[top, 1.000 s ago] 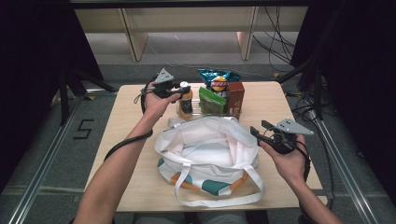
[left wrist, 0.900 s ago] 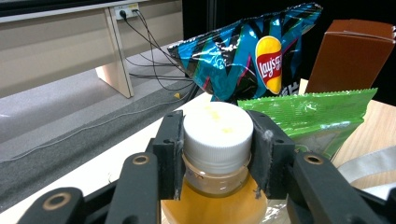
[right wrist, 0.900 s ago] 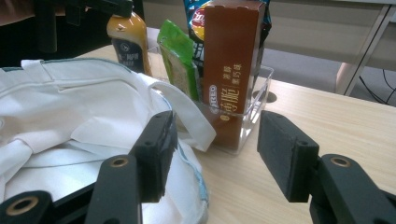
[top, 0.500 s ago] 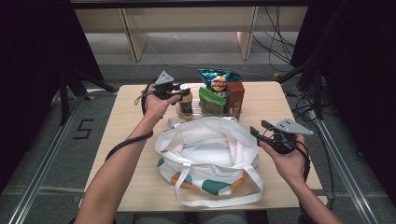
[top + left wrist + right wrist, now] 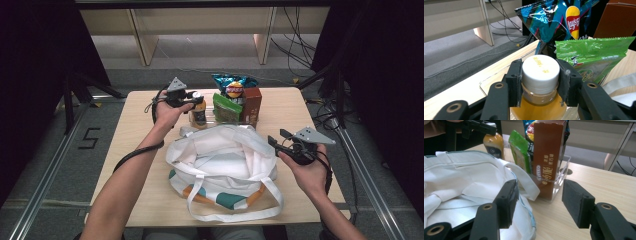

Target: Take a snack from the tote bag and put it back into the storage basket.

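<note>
On the wooden table (image 5: 135, 150) a white tote bag (image 5: 220, 165), with green and orange patches low on its near side, was laid open-mouthed between the person's two forearms. Behind the bag, toward the far edge, a clear plastic bin (image 5: 557, 182) was seen to hold a blue chip bag (image 5: 232, 85), a brown carton (image 5: 251, 105) with pale lettering, and a green snack pouch (image 5: 226, 107), all stood upright and pressed close together. Just beside the bin, on its left in the high view, an orange drink bottle (image 5: 199, 112) was stood upright on the table, its white screw cap (image 5: 540, 71) topped with faint yellow print. The left gripper (image 5: 540, 82) was clenched on that bottle at the neck, the pads seen pressed against both sides of the cap in the left gripper view. The right gripper (image 5: 537, 202) was held released at the bag's right side, nothing caught between its parted jaws; its left pad was seen close against the bag's rim, whether touching could not be told, while bare tabletop lay under the other.
</note>
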### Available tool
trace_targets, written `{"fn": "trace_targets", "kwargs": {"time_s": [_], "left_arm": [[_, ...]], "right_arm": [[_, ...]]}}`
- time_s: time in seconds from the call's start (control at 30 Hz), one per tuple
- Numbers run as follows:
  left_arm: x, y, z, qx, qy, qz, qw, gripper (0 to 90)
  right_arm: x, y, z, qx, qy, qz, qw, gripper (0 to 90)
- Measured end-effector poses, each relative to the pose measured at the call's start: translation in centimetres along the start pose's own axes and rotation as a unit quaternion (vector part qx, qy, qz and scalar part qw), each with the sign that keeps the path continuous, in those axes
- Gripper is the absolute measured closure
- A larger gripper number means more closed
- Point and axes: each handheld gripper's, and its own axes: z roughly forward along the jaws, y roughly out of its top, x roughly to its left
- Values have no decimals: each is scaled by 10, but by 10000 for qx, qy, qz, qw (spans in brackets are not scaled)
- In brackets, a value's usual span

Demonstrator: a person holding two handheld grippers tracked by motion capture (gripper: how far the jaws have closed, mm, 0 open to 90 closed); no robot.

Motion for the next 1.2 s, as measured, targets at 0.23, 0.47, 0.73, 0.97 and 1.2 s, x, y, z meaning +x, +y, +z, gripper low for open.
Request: {"fn": "trace_targets", "kwargs": {"time_s": [0.23,0.47,0.73,0.97,1.2], "left_arm": [[-2,0,0,2,49,11,10000,576],[-7,7,-8,-137,35,-40,9999,453],[-18,12,-30,-203,34,-236,9995,330],[-27,17,-56,-250,154,-339,9990,293],[-36,13,-81,-286,74,-385,9988,291]], "right_arm": [[1,-1,2,-57,15,66,10000,462],[2,-1,1,7,33,85,10000,459],[3,-2,2,-1,1,23,10000,459],[3,-2,1,70,-17,42,10000,458],[4,-2,3,-60,-54,22,10000,458]]}}
